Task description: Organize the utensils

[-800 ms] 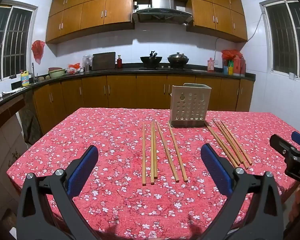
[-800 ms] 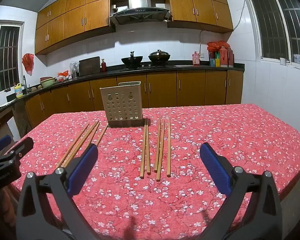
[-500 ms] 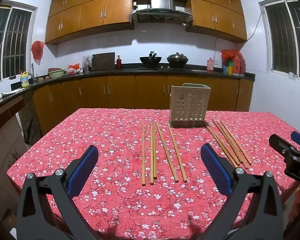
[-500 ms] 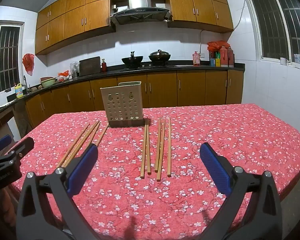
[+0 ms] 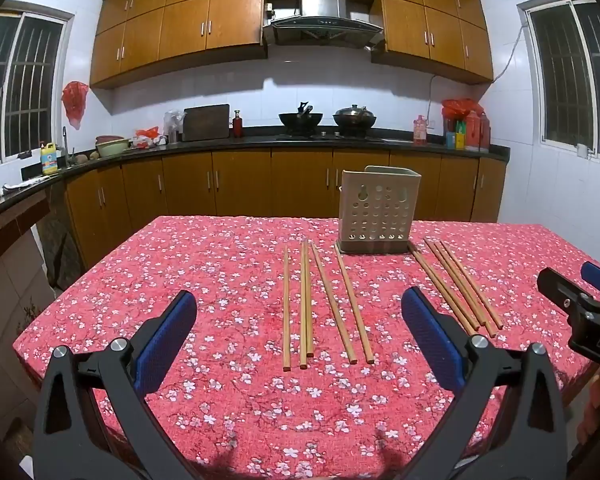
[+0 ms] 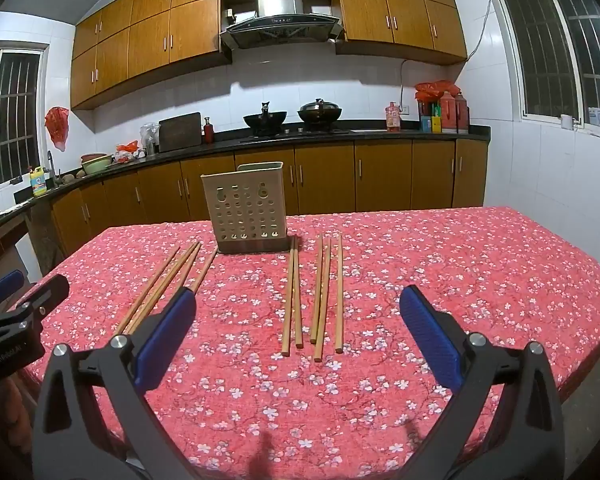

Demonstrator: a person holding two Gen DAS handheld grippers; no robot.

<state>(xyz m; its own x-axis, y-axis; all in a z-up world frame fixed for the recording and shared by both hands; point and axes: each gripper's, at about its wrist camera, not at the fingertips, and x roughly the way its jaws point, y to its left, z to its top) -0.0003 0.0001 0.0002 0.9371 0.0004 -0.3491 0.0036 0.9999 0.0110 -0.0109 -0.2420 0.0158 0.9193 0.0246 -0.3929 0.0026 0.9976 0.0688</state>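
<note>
A beige perforated utensil holder stands upright on the red floral table. Several wooden chopsticks lie flat in front of my left gripper; in the right wrist view they lie at the left. A second group of several chopsticks lies in front of my right gripper; in the left wrist view it lies at the right. My left gripper is open and empty above the near table edge. My right gripper is open and empty too.
The red floral tablecloth covers the table; its edges fall off left and right. Kitchen counters with wooden cabinets run behind and to the left. The right gripper shows at the left view's right edge.
</note>
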